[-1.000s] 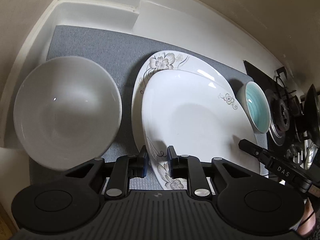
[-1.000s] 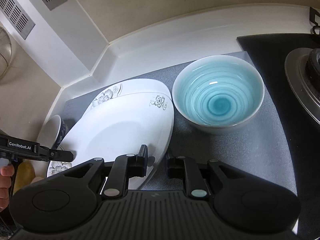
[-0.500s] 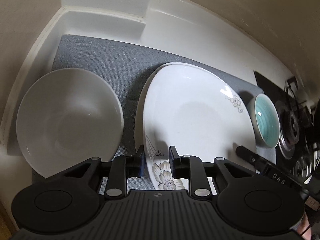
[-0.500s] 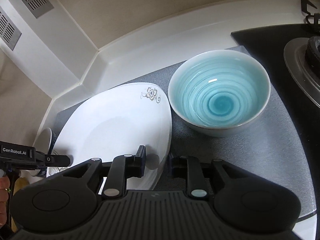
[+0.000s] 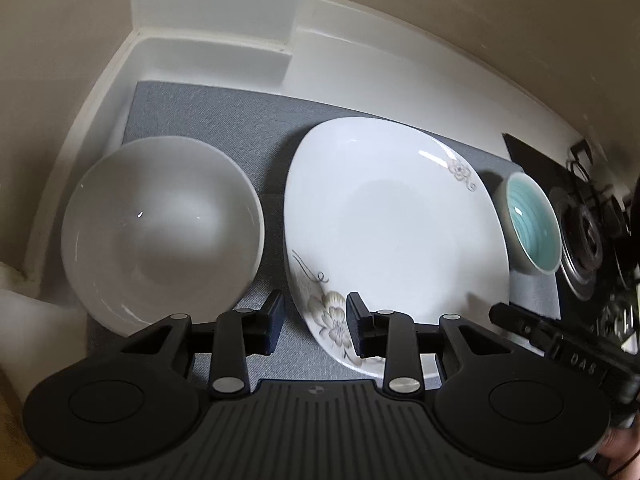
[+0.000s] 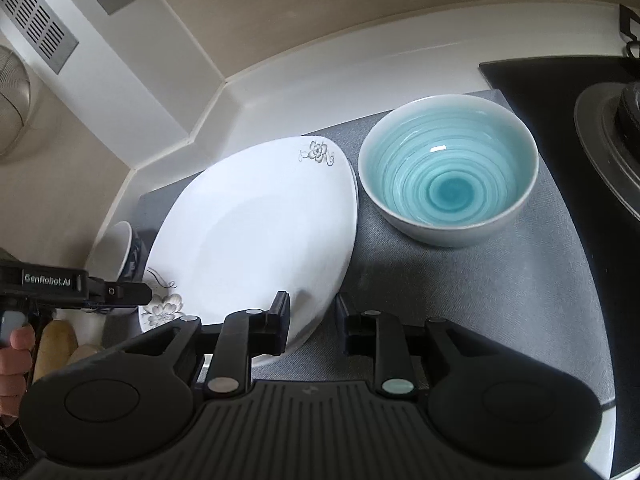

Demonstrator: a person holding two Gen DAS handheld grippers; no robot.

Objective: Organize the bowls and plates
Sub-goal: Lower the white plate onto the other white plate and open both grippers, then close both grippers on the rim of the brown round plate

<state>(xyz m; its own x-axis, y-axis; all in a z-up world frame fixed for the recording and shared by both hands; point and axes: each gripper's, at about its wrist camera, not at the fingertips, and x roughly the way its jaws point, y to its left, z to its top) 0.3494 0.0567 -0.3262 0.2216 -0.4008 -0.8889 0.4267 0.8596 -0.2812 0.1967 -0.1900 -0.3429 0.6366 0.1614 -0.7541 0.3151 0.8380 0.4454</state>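
I'm seeing the grey mat (image 5: 208,120) covering the desk; the flowered plate (image 5: 392,216) is lying between the white bowl (image 5: 160,232) and the teal bowl (image 6: 448,172). Both my left gripper (image 5: 315,322) and right gripper (image 6: 312,326) are just opening their fingers, straddling the plate's rim without pressing it.

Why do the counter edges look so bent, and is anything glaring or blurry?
Left wrist view: the fisheye lens bows the counter edge, corners go dark, and small glints sit on the white bowl and floral plate. Right wrist view: same bending, a bright reflection in the blue bowl, soft shadows on the grey mat; both are sharp.
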